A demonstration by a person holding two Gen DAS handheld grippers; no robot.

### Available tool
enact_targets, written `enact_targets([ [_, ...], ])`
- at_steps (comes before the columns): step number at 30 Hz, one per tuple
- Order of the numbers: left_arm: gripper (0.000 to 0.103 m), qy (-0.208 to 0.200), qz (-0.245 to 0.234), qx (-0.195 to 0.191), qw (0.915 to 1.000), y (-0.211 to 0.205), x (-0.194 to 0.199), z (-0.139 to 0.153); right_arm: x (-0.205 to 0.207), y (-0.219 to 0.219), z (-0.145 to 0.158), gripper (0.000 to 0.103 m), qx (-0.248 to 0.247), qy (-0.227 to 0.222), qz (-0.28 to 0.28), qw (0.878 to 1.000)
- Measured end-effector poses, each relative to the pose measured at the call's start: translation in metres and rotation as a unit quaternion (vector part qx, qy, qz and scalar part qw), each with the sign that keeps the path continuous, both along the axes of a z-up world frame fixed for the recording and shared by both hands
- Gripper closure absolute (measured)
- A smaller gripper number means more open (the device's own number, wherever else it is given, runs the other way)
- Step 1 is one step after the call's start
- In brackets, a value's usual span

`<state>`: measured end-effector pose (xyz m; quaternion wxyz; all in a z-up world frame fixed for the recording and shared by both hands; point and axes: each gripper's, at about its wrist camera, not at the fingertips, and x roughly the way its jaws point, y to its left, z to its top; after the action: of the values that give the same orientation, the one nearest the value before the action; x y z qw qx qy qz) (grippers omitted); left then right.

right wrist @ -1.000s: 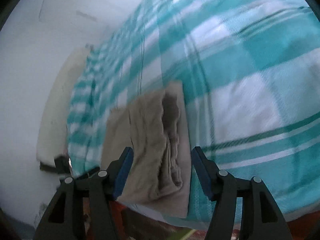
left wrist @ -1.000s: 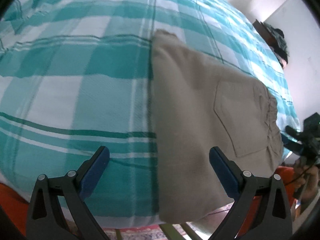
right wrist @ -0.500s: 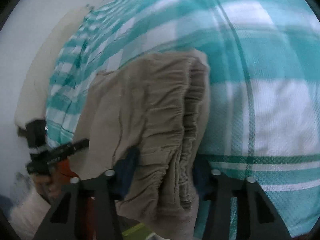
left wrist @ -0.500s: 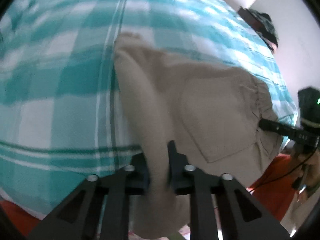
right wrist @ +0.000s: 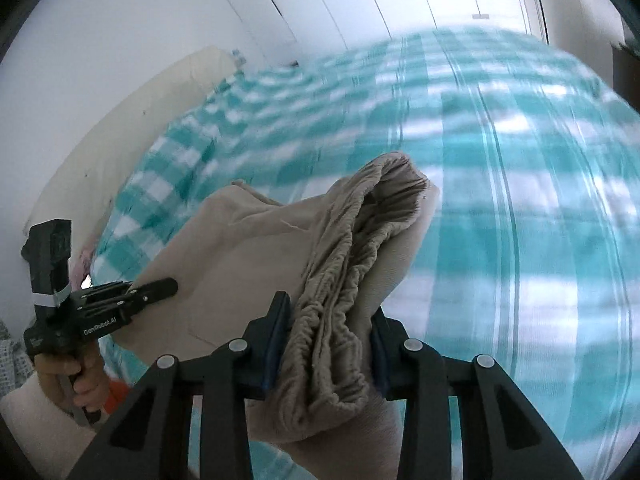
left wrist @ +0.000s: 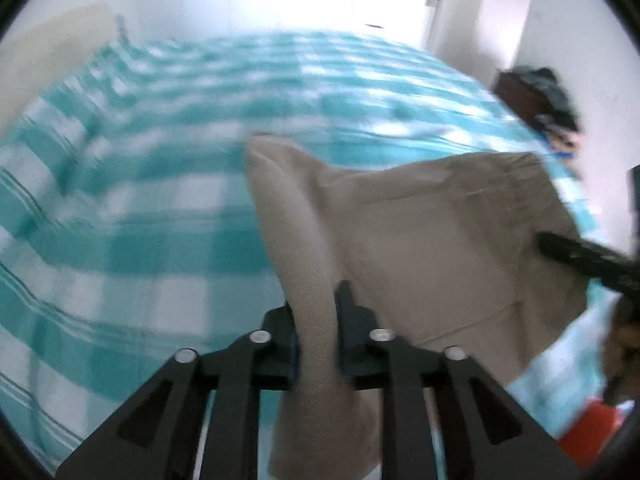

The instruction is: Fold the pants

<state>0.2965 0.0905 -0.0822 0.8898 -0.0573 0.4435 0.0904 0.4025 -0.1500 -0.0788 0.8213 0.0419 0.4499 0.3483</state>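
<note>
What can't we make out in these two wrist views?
- Left wrist view: far end of the beige fabric pants hidden behind their raised fold.
- Left wrist view: dark pile by the wall, blurred, not identifiable.
- Right wrist view: teal checked bedsheet motion-smeared.
- Right wrist view: left gripper fingertips hidden behind the pants.

One piece of lettering is showing: in the right wrist view, white print reading "GenRobot.AI" is running along the black side of the left tool (right wrist: pixel 154 289), just above the hand (right wrist: pixel 74 376) that is gripping its handle. Nothing else is reading clearly; the left wrist view is showing faint marks on the right tool (left wrist: pixel 548 242), too blurred to make out.
</note>
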Motion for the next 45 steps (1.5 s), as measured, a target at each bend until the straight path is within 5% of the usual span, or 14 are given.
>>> enact_targets([
  [2, 0.032, 0.012, 0.034, 0.071, 0.9968, 0.007, 0.006, -0.014, 0.020, 0.010, -0.002, 0.057, -0.021, -0.007, -0.006, 1.000],
  [4, 0.025, 0.015, 0.047, 0.103, 0.9934, 0.009, -0.006, -0.021, 0.035, 0.011, -0.013, 0.020, -0.071, 0.001, -0.032, 0.997],
  [8, 0.006, -0.010, 0.053, 0.152, 0.9870, -0.005, -0.057, -0.018, 0.007, -0.003, -0.013, 0.006, -0.132, -0.040, -0.056, 0.989],
  [11, 0.004, -0.026, 0.067, 0.161, 0.9843, -0.017, -0.085, -0.004, -0.034, -0.007, -0.008, 0.003, -0.152, -0.060, -0.049, 0.985],
  [18, 0.003, -0.033, 0.066, 0.081, 0.9940, -0.030, -0.119, 0.031, -0.126, -0.012, 0.016, 0.002, -0.140, -0.078, -0.043, 0.986],
  [23, 0.003, -0.043, 0.055, 0.116, 0.9909, -0.054, -0.144, 0.047, -0.170, -0.009, 0.033, 0.002, -0.131, -0.081, -0.029, 0.988],
  [28, 0.003, -0.047, 0.051, 0.098, 0.9928, -0.062, -0.163, 0.060, -0.190, -0.010, 0.045, 0.002, -0.138, -0.085, -0.033, 0.986],
  [35, 0.003, 0.014, 0.040, 0.085, 0.9955, -0.067, -0.177, 0.062, -0.214, -0.011, 0.065, 0.002, -0.151, -0.089, -0.037, 0.984],
  [45, 0.003, 0.032, 0.026, 0.045, 0.9981, -0.072, -0.200, 0.066, -0.238, -0.008, 0.089, 0.002, -0.170, -0.084, -0.037, 0.981],
])
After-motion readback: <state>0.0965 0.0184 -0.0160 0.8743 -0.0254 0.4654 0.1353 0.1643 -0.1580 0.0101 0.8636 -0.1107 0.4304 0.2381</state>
